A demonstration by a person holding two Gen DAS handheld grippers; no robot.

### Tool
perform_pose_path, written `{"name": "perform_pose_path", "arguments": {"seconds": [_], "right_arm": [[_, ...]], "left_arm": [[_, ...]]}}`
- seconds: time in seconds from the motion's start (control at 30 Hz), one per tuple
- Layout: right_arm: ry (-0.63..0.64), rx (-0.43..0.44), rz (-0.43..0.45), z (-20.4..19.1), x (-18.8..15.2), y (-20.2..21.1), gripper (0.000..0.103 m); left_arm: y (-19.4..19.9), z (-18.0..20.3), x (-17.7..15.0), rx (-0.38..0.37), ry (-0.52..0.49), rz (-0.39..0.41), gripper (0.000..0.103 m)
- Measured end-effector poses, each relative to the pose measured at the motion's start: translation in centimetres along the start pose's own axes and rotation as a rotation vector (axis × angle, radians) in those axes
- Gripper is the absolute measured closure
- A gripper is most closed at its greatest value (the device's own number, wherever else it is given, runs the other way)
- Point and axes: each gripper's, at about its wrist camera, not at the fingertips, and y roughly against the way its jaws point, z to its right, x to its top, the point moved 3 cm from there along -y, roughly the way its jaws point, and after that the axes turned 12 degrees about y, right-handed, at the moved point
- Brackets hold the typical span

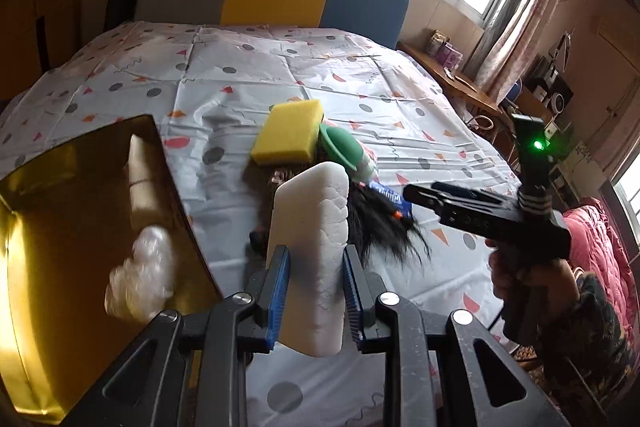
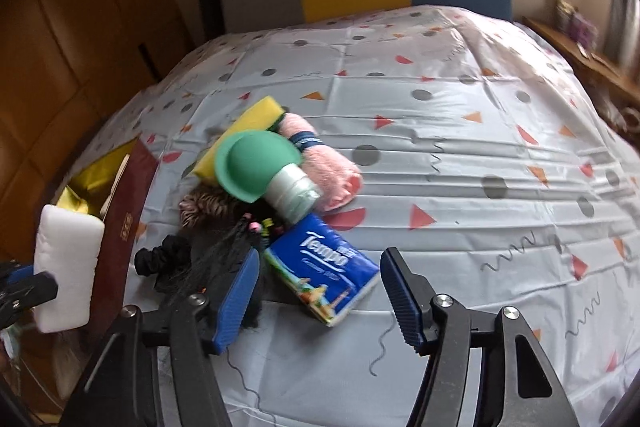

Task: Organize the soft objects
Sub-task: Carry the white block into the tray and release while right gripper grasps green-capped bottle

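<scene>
Your left gripper clamps the white foam block, hiding the black wig; your right gripper straddles the tissue pack, jaws apart, not pressing it.

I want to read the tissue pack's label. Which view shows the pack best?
The right wrist view: the blue tissue pack lies whole, label up, between the open right tongs. In the left wrist view only a blue sliver shows behind the white sponge.
</scene>
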Motion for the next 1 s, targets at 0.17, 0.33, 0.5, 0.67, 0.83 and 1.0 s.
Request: {"name": "perform_pose_path", "arguments": {"seconds": [0.17, 0.33, 0.5, 0.67, 0.83, 1.0], "right_arm": [[0.065, -0.006, -0.008, -1.5, 1.6, -1.1, 0.035], [0.212, -0.031, -0.036, -3.8, 4.1, -3.0, 0.017], [0.307, -0.109, -0.097, -4.9, 6.0, -6.4, 0.018], [0.318, -0.143, -0.119, -4.8, 6.6, -7.6, 0.060], [0.295, -0.153, -0.051, -4.7, 6.3, -4.3, 0.074], [0.271, -0.146, 0.023, -4.8, 5.4, -0.4, 0.078]], "left_arm": [[1.0, -1.1, -0.8, -0.027, 0.038, 0.002, 0.078], [2.2, -2.1, -0.8, -0.037, 0.072, 0.025, 0.078], [3.3, -3.7, -0.8, -0.029, 0.115, 0.051, 0.078], [4.4, -7.0, -0.7, 0.009, 0.199, 0.075, 0.077], [4.8, -11.1, -0.4, 0.066, 0.302, 0.088, 0.077], [4.5, -14.6, 1.0, 0.122, 0.382, 0.111, 0.077]]}}
